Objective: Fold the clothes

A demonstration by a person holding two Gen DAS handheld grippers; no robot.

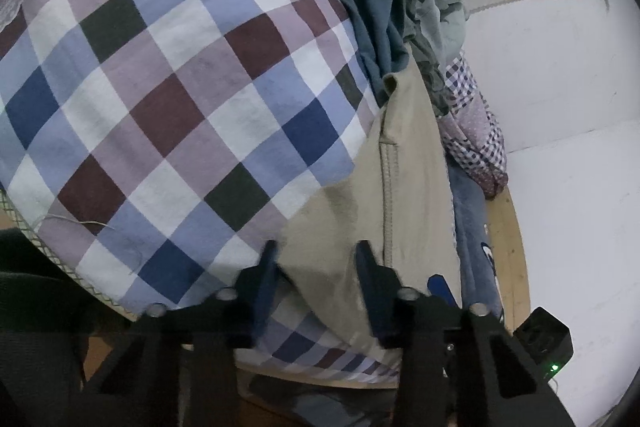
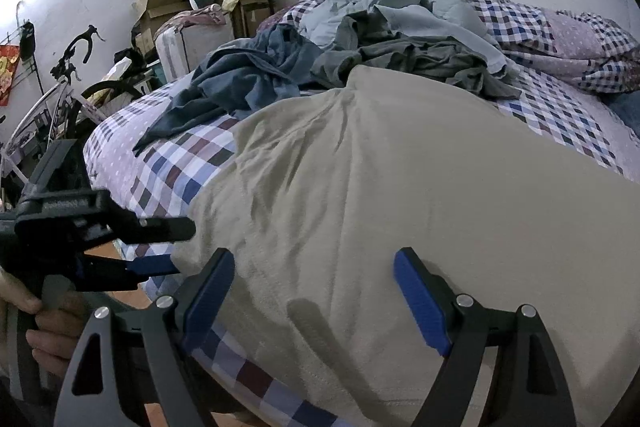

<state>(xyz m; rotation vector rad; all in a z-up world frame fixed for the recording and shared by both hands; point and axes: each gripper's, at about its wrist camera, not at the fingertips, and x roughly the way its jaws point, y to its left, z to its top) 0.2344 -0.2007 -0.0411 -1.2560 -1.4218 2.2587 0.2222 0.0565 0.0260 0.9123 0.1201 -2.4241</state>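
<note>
A beige garment (image 2: 400,187) lies spread on the checked bed cover (image 2: 180,163), its near edge hanging over the bed's side. My right gripper (image 2: 316,291) hovers just above its near part, jaws wide open with only flat cloth under them. In the left wrist view the beige garment (image 1: 340,227) runs between the fingers of my left gripper (image 1: 320,263). The jaws stand narrow with a gap, and the cloth looks unpinched. From the right wrist view, the left gripper (image 2: 172,247) sits at the garment's left corner, one finger above and one below it.
A heap of dark blue, grey and pale clothes (image 2: 360,39) lies further back on the bed. Boxes (image 2: 160,3) and a bicycle (image 2: 68,75) stand to the left. A person's hand (image 2: 44,331) holds the left gripper. White wall (image 1: 560,67) lies to the right.
</note>
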